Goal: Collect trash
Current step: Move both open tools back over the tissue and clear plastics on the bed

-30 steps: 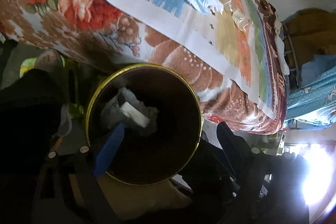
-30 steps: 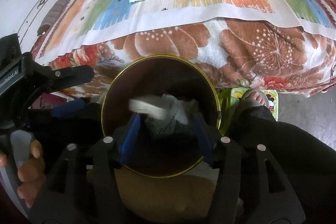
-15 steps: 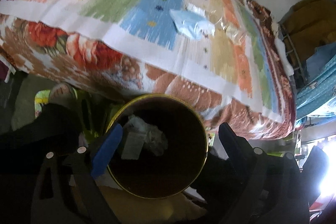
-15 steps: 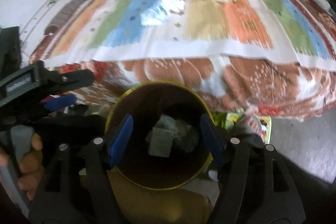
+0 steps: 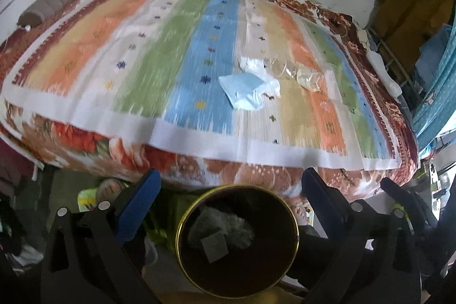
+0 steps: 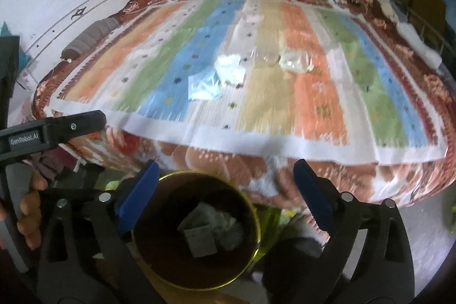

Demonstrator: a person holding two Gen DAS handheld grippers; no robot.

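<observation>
Room: white walls, a bed (image 5: pixel 85 116) covered with a striped cloth over a flowered blanket; both views are blurred by motion.
Trash left: a blue-and-white wrapper (image 5: pixel 245 90) (image 6: pixel 206 86), a white crumpled tissue (image 5: pixel 252 65) (image 6: pixel 230 67) touching it on the far side, and clear plastic pieces (image 5: pixel 309 79) (image 6: pixel 295 61) just beside, to the right. All lie together near the middle of the bed.
Trash collected: papers lie at the bottom of a dark bin (image 5: pixel 182 221) (image 6: pixel 258 224) with a gold rim, which stands below the near edge of the bed.
Key relation: the trash lies straight ahead of both tongs, up and beyond the bed edge. The wrapper is the nearest piece. Its long axis runs about left to right, slightly tilted. In the left view it sits close to the centre line; in the right view it is a little left of centre, so I judge the left side has the more direct line, but the difference is small.
Left tongs (image 5: pixel 230 190): wide, holding nothing, above the bin.
Right tongs (image 6: pixel 225 175): wide, holding nothing, also above the bin.
Writing: "GenRobot.AI" can be read on the left tool's body in the right view. Print on the paper in the bin is too small to read.
Next move, my judgement: reach forward over the edge and close on the wrapper.
</observation>
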